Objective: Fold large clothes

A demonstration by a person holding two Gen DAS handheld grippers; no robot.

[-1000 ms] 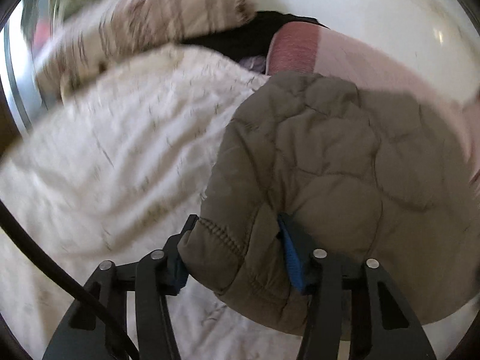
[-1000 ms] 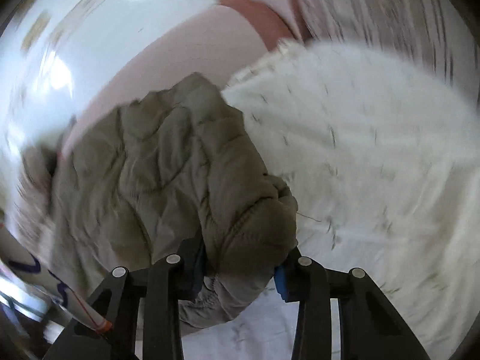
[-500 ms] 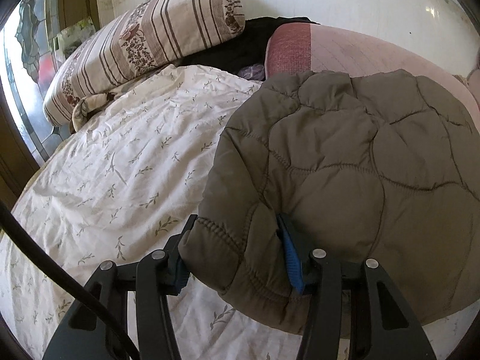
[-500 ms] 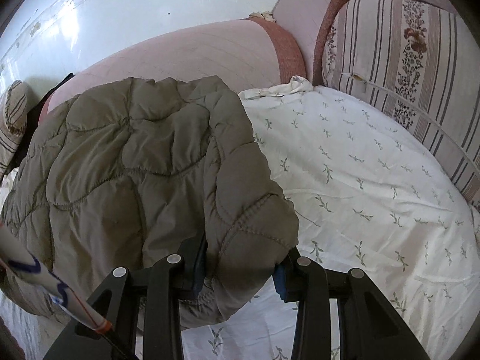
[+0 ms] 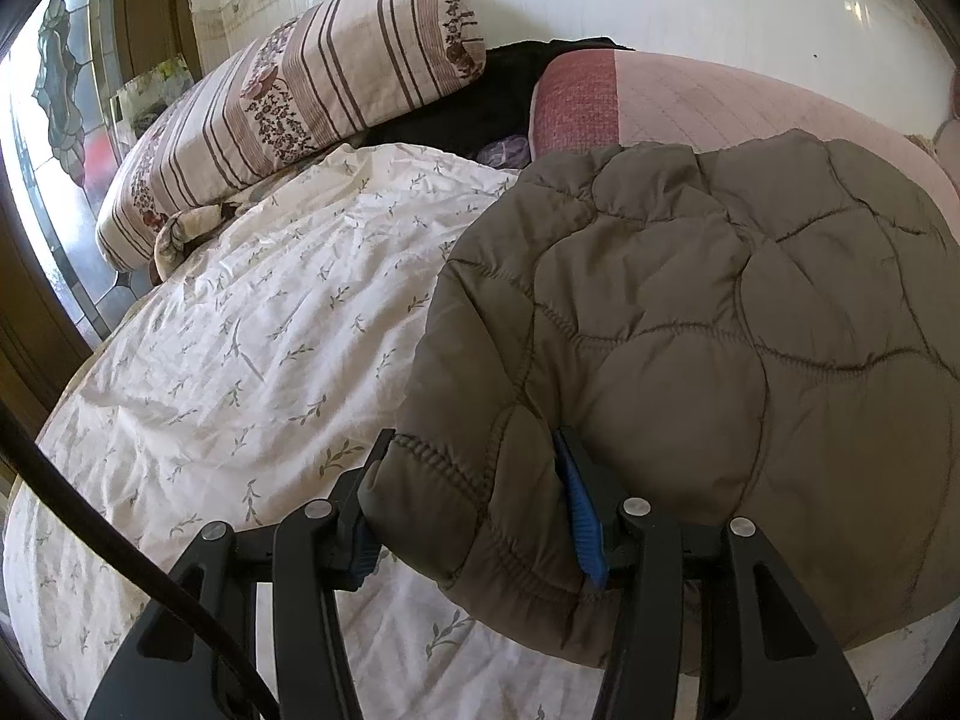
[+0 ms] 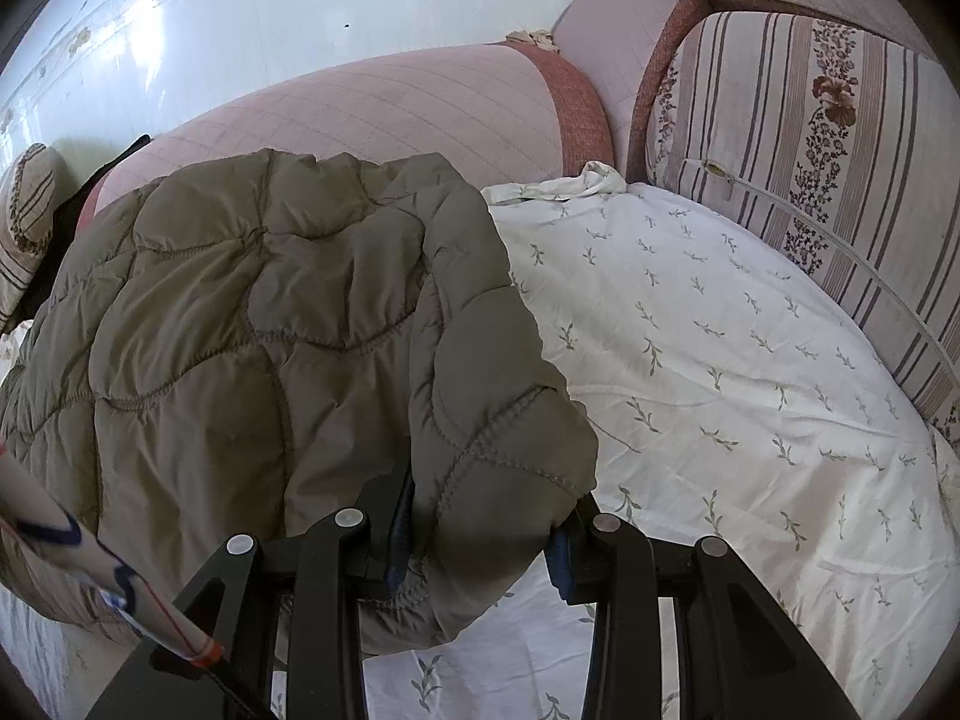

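An olive-brown quilted jacket [image 5: 690, 330] lies spread over a bed with a white leaf-print sheet [image 5: 240, 360]. My left gripper [image 5: 474, 516] is shut on the jacket's near left corner, and a thick padded fold fills the space between its blue pads. In the right wrist view the same jacket [image 6: 240, 330] fills the left half. My right gripper [image 6: 480, 540] is shut on the near right corner, with the puffy hem bulging between its fingers. Both held corners are lifted slightly above the sheet [image 6: 720, 360].
A striped floral bolster [image 5: 288, 102] lies at the bed's far left, beside a stained-glass window [image 5: 60, 96]. A pink cushion [image 5: 690, 102] and dark cloth [image 5: 480, 96] sit behind the jacket. Another striped bolster [image 6: 828, 150] borders the right side. White tiled wall stands behind.
The blur of fast motion a second ago is gone and both views are steady. The jacket, bunched then, now lies spread flatter across the bed. Both grips are unchanged.
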